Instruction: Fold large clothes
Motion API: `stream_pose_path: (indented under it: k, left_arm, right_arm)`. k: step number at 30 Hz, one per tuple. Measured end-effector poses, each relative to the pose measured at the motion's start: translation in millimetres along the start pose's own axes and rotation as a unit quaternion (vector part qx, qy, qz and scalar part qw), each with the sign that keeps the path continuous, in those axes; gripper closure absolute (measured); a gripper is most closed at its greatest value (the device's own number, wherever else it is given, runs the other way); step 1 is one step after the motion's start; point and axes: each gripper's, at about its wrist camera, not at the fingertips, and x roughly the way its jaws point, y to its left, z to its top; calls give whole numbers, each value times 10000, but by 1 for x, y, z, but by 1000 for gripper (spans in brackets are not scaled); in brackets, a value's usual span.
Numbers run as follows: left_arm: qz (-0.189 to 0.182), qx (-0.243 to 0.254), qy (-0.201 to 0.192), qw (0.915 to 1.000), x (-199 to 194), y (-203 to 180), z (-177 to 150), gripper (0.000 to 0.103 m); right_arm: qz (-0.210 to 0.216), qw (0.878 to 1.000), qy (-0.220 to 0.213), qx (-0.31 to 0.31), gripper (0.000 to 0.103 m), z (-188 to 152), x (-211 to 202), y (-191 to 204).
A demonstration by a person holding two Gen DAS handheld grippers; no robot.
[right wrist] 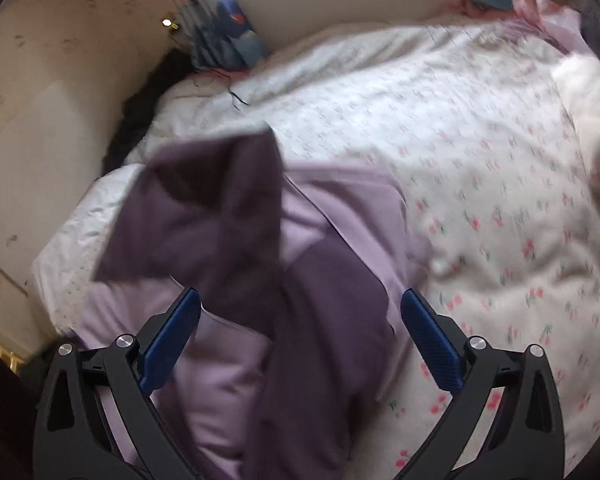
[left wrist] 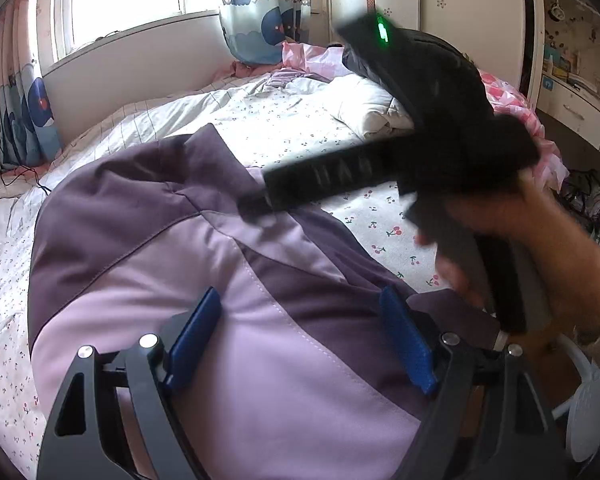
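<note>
Both tongs, left (left wrist: 300,336) and right (right wrist: 300,344), gape empty over a soft, limp purple garment (left wrist: 204,264); its edges look easiest to pinch.

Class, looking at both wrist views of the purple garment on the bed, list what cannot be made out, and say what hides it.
- Left wrist view: the garment runs off the bottom edge behind the left gripper; its near part is unseen.
- Left wrist view: the right gripper is motion-blurred; its fingers are unclear.
- Right wrist view: the bedspread pattern is smeared by motion blur.
</note>
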Motion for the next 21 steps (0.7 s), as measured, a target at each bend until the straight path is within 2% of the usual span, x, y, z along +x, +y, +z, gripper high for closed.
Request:
stream_pose_path:
  k: [2,8,10,12,14,16,17,18,19,21]
  left_arm:
    - [31,30,12,10000,1,-1,-1,25]
    - [17,0,113,9999,9,0,0,24]
    - [32,38,126,9999,11,-2,-1,24]
    - [39,69,112,9999,11,-4,-2,23]
    - [54,101,66,9999,9,-5,-3,22]
    - [68,98,10,9999,7,-4,-4,22]
    - [67,94,3,9999,7,-3,-4,22]
    - [70,103,4,9999,7,-4,-4,22]
    - [31,103,29,9999,6,-3,-3,22]
    - [-419,-173,166,9988,-4,10,1,22]
  right_arm:
    - [244,9994,-65,227,6,-9,12,-11]
    - [573,9962,-500,426,6,-34,32,-26]
    - [633,9959,-466,455,6,-36,30,-29]
    - [426,9980,-284,379,6,-28,20,-23]
    - [92,9990,-375,214,6,-22,-3,-13]
    - [76,9988,-439,224,6,-20,-19,-9]
    - [67,9993,-250,270,6,-21,-16,-9]
    - [-158,9995,149,217,6,-26,-1,-10]
    - [-48,9991,333,251,6,-32,9,-15]
    - [237,9971,433,579,6,-38,20,-24]
